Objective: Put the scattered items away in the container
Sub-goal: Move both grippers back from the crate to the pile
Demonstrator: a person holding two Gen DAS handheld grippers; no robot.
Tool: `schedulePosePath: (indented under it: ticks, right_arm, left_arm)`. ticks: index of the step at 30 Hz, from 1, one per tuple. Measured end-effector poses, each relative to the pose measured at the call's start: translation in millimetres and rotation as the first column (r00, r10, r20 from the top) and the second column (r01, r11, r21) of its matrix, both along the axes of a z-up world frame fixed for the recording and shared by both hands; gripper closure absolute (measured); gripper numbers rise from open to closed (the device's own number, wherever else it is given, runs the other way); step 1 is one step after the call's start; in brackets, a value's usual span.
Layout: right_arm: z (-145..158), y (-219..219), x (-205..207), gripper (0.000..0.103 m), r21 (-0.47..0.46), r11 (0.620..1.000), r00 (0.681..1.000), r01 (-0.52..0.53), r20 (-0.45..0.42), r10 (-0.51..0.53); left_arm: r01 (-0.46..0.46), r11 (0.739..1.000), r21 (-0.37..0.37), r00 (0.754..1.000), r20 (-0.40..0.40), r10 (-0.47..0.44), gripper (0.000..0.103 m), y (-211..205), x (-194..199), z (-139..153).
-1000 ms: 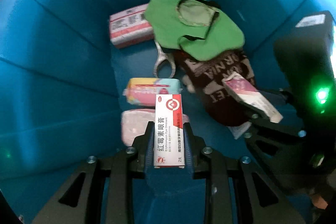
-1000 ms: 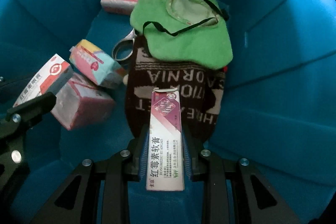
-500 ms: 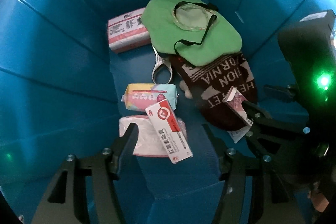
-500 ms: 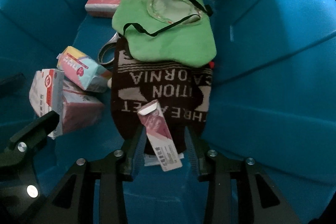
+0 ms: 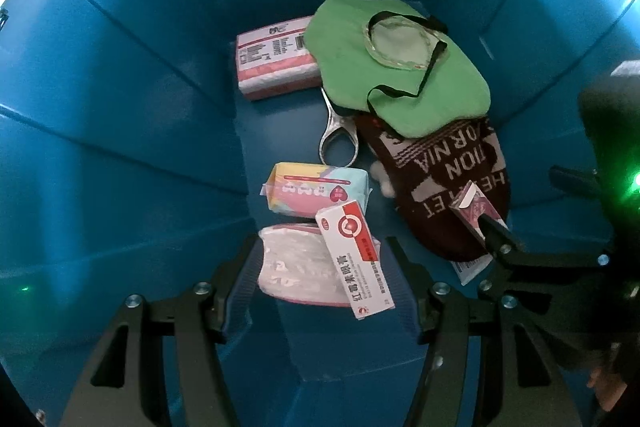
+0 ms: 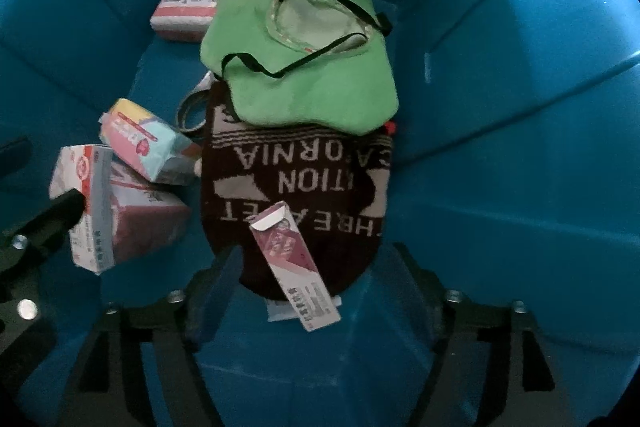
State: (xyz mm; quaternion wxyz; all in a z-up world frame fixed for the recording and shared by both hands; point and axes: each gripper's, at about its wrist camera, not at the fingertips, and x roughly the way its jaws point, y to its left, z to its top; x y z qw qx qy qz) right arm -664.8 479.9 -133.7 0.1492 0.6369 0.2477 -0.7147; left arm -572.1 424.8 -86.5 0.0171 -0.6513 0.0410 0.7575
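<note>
Now releasing: my right gripper (image 6: 308,283), jaws just opened wide, drops the ointment box (image 6: 294,263) between them onto the sock (image 6: 296,179); my left gripper (image 5: 320,283), half-open, has freed the eye-ointment box (image 5: 354,263) inside the blue container (image 5: 120,107). Next, withdraw upward.

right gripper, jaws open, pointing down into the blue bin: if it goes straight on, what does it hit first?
Most likely the purple-and-white ointment box, lying loose on the dark knit sock right between the open fingers of the right gripper. Its jaws have just been opening and no longer touch the box. Depth is unclear.
</note>
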Motion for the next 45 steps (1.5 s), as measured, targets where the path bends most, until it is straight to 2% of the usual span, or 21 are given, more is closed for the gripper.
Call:
schedulePosePath:
  ticks: [6,12,14,16,18,23,25,27,30,31,33,35,39,41,43,45]
  right_arm:
    - [6.3,2.6,-3.7,0.023,-0.015,1.0,1.0,0.024,-0.014,-0.024]
    - [9.8,2.3,-2.3,0.023,-0.015,1.0,1.0,0.014,0.023,-0.014]
    - [23.9,0.6,2.1,0.023,-0.05,0.999,1.0,-0.003,0.013,0.003]
    - [43.2,-0.8,11.1,0.023,-0.084,0.996,0.999,-0.037,0.01,0.038]
    - [64.0,-1.6,27.1,0.018,-0.084,0.993,0.997,-0.081,-0.019,0.08]
    - [108.3,5.1,71.2,0.017,-0.111,0.982,0.985,-0.155,-0.093,0.145]
    - [125.4,9.6,88.2,0.017,-0.129,0.975,0.977,-0.18,-0.143,0.161]
    - [150.0,13.8,114.4,0.017,-0.132,0.968,0.953,-0.213,-0.248,0.176]
    - [179.4,20.4,147.1,0.016,-0.195,0.949,0.921,-0.248,-0.35,0.169]
    - [187.6,22.2,156.4,0.016,-0.219,0.943,0.914,-0.251,-0.375,0.156]
    - [204.4,22.8,175.9,0.015,-0.271,0.928,0.897,-0.254,-0.425,0.122]
    - [217.7,17.6,194.1,0.015,-0.307,0.915,0.881,-0.262,-0.463,0.097]
    - [241.3,-16.7,241.2,0.013,-0.339,0.887,0.831,-0.314,-0.551,0.083]
    - [249.2,-41.8,266.8,0.012,-0.356,0.867,0.806,-0.348,-0.586,0.083]
    - [253.6,-69.9,291.6,0.011,-0.401,0.834,0.795,-0.379,-0.602,0.072]
    - [255.9,-99.2,317.2,0.01,-0.449,0.796,0.789,-0.407,-0.612,0.059]
  left_arm:
    - [-0.011,1.0,-0.002,0.999,-0.046,0.011,0.043,-3.3,2.7,14.9]
    - [-0.04,0.999,-0.01,0.997,-0.059,0.04,0.043,-11.7,6.6,28.1]
    - [-0.054,0.998,-0.013,0.997,-0.059,0.053,0.043,-16.2,12.5,35.8]
    - [-0.061,0.998,0.019,0.996,-0.062,0.062,0.043,-20.7,21.7,45.8]
    - [-0.069,0.997,0.043,0.994,-0.081,0.073,0.043,-25.7,33.6,60.5]
    - [-0.038,0.997,0.068,0.974,-0.218,0.052,0.043,-33.3,77.7,112.2]
    - [-0.007,0.995,0.096,0.955,-0.293,0.035,0.043,-37.8,105.6,136.6]
    - [0.031,0.989,0.143,0.927,-0.375,0.025,0.043,-45.8,138.5,159.8]
    - [0.048,0.986,0.16,0.88,-0.474,0.034,0.043,-62.2,181.7,181.7]
    - [0.043,0.987,0.156,0.864,-0.501,0.042,0.041,-67.7,192.7,185.7]
    - [0.01,0.989,0.147,0.822,-0.565,0.076,0.029,-83.5,217.7,191.8]
    - [-0.017,0.99,0.142,0.78,-0.617,0.102,0.027,-101.2,239.9,196.2]
    - [-0.078,0.987,0.142,0.715,-0.682,0.155,0.027,-152.7,284.8,198.7]
    - [-0.115,0.983,0.146,0.693,-0.697,0.185,0.027,-184.3,304.4,196.6]
    - [-0.14,0.978,0.156,0.67,-0.712,0.21,0.027,-219.9,326.4,192.9]
    - [-0.153,0.975,0.16,0.624,-0.75,0.221,0.027,-259.4,358.4,191.0]
